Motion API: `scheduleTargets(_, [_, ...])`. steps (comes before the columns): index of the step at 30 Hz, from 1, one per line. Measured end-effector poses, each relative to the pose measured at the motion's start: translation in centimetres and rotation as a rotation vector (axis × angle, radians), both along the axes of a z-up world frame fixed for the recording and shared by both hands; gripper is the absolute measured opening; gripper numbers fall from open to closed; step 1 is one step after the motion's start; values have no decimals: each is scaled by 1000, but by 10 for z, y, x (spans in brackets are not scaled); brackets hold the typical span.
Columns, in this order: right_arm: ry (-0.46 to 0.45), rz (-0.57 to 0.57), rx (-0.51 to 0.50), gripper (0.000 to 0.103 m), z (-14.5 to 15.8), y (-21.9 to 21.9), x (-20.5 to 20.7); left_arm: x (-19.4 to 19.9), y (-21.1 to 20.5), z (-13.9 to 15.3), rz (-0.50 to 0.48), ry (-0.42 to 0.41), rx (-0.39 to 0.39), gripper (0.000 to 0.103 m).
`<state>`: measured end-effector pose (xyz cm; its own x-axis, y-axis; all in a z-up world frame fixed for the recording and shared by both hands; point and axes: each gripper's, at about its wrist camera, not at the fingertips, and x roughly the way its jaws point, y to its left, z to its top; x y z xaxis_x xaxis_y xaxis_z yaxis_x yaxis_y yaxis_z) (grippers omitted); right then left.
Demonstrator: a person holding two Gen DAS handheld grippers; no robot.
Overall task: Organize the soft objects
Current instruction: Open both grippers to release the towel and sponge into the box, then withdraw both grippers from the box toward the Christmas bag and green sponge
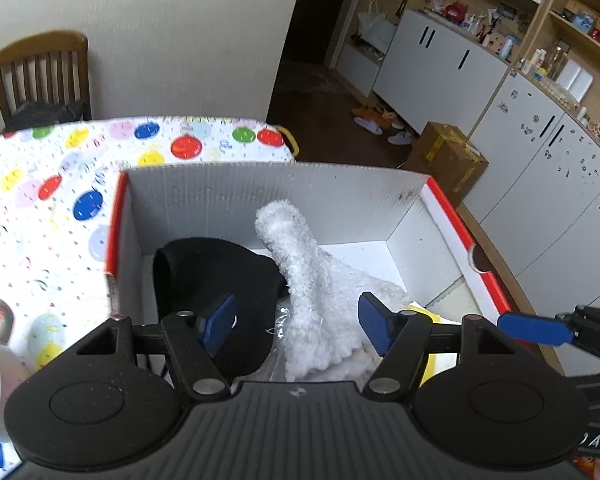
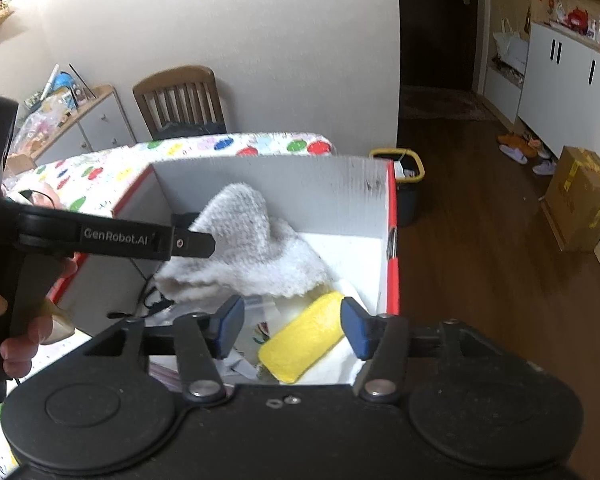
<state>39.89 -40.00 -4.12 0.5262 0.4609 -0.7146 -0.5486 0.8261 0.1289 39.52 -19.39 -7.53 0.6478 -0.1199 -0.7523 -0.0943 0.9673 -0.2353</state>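
Now both grippers — left [image 1: 300, 326], right [image 2: 292, 328] — fingers spread wide, empty, over box [image 1: 276, 196] w/ white towel [image 1: 316, 280].

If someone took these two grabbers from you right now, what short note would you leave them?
Left gripper: open, empty, poised over the box.
Right gripper: open, empty, above the yellow soft roll.
In the box: white fluffy cloth, one end sticking up; black soft item beside it; the yellow roll at the near right.
Done: these three lie inside.
Left: perhaps flatten the cloth; I cannot tell whether other soft things remain outside.
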Motion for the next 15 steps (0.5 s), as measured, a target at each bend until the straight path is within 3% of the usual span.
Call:
scheduleTargets(6, [-28, 9, 30, 61, 16, 2, -15, -26, -4, 23, -18, -60, 78, 67])
scheduleTargets(15, [-65, 11, 81, 71, 37, 7, -40, -68, 2, 54, -25, -125, 109, 71])
